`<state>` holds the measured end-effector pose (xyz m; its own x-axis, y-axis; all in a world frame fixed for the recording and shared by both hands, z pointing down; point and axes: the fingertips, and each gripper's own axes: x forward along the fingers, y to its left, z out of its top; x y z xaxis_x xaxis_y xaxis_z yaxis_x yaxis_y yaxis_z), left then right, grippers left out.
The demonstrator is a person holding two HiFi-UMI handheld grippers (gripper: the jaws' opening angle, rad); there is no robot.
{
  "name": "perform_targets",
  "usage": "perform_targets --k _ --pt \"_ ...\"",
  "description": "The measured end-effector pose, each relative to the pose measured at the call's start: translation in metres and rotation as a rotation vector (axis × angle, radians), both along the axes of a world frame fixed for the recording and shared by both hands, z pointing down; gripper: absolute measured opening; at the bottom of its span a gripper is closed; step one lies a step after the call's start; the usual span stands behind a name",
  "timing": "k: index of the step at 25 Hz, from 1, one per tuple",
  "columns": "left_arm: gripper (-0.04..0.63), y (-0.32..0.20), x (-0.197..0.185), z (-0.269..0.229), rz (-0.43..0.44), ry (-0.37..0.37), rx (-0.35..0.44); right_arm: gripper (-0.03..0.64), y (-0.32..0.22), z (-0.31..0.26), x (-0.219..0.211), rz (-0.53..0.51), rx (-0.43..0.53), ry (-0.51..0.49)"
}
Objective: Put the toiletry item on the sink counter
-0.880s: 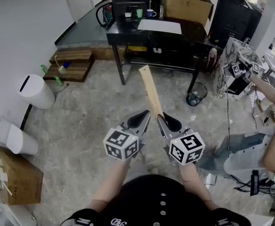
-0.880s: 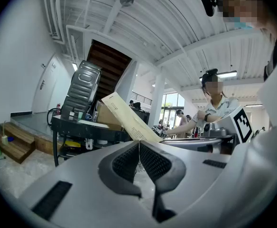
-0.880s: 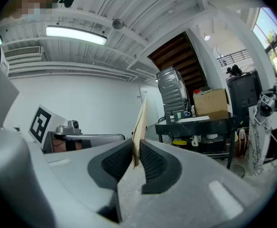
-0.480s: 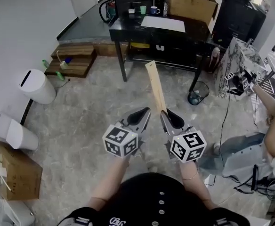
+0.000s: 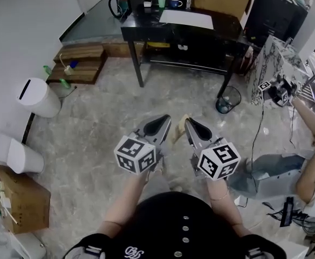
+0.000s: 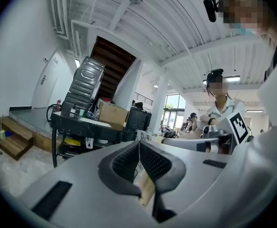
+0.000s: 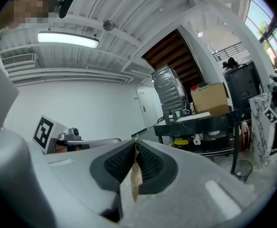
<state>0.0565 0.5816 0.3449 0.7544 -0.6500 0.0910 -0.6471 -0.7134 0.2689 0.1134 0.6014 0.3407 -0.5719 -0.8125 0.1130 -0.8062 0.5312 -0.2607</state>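
Note:
I hold both grippers close together in front of my body, over a marble-patterned floor. My right gripper [image 5: 189, 122] [image 7: 135, 151] is shut on a thin flat wooden strip [image 5: 179, 129] [image 7: 135, 177], which stands edge-on between its pads. My left gripper [image 5: 166, 120] [image 6: 139, 151] sits just left of it, its pads pressed together at the tips. A tan sliver [image 6: 147, 191] shows low between the left pads; I cannot tell whether it is gripped. No toiletry item or sink counter shows in any view.
A black table [image 5: 146, 30] with cups, paper and a cardboard box stands ahead. A white bin [image 5: 36, 97] and wooden steps [image 5: 79, 63] are at the left. A small waste basket [image 5: 228, 99] and a seated person [image 5: 308, 166] are at the right.
The wooden strip, which reached far forward from the grippers, now looks short and steeply foreshortened between the jaw tips. Both grippers stay side by side and have barely shifted.

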Motion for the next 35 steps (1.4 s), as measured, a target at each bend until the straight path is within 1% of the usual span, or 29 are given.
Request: perform_targets --k 4,6,8,10,13,17,21,27,32,35 --pt "0.014 -0.028 -0.002 0.009 0.079 0.045 -0.034 0.008 -0.036 -0.003 -0.004 0.018 0.019 -0.020" --pt "0.014 -0.046 -0.002 0.008 0.098 0.046 -0.034 0.008 -0.058 -0.005 -0.007 0.030 0.024 -0.016" --pt "0.014 -0.070 -0.003 0.002 0.098 0.035 -0.014 0.008 -0.081 -0.007 -0.012 0.033 0.026 0.002" --pt "0.014 -0.095 -0.007 -0.006 0.084 0.049 0.003 0.008 -0.104 -0.010 -0.017 0.031 0.031 0.021" --pt "0.014 -0.133 -0.018 -0.013 0.076 0.069 0.004 0.008 -0.137 -0.014 -0.025 0.027 0.041 0.034" --pt "0.014 -0.171 -0.039 -0.017 0.071 0.055 0.012 0.008 -0.177 -0.017 -0.043 0.026 0.042 0.039" --pt "0.014 -0.208 -0.061 -0.019 0.054 0.069 0.019 0.008 -0.208 -0.018 -0.065 0.022 0.060 0.050" --pt "0.014 -0.241 -0.067 -0.016 0.061 0.068 0.009 0.008 -0.238 -0.012 -0.071 0.032 0.043 0.061" --pt "0.014 -0.260 -0.062 -0.014 0.083 0.038 0.022 0.006 -0.262 -0.009 -0.071 0.033 0.039 0.067" --pt "0.014 -0.278 -0.058 -0.012 0.080 0.035 0.023 0.008 -0.283 -0.007 -0.066 0.040 0.044 0.066"
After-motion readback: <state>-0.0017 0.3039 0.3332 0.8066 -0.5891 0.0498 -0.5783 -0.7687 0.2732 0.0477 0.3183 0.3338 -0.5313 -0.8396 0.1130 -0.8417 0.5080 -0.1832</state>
